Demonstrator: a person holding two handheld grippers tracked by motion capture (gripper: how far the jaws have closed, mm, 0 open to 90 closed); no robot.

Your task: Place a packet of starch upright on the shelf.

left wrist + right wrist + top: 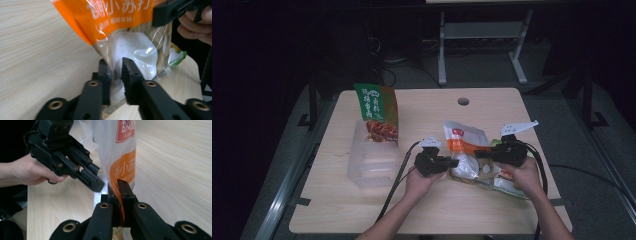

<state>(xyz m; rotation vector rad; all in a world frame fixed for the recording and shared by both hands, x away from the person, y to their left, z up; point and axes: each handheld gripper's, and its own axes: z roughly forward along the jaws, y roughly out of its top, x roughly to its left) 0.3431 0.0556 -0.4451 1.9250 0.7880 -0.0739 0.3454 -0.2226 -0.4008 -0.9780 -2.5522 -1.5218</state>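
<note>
Both grippers clamped the orange-and-clear snack bag [469,155], which lay at the table's [337,210] 4 o'clock area. The left gripper [116,75] pinched its clear edge; the right gripper [117,192] pinched the orange panel. A steady, even pull apart would probably serve best. The clear tray [372,162] and green packet [379,112] stood at 9 o'clock, with free room toward 12.

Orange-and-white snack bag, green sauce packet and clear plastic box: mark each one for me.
orange-and-white snack bag [463,142], high view, on its orange band.
green sauce packet [376,107], high view, on its green upper half.
clear plastic box [371,167], high view, on its lid.
</note>
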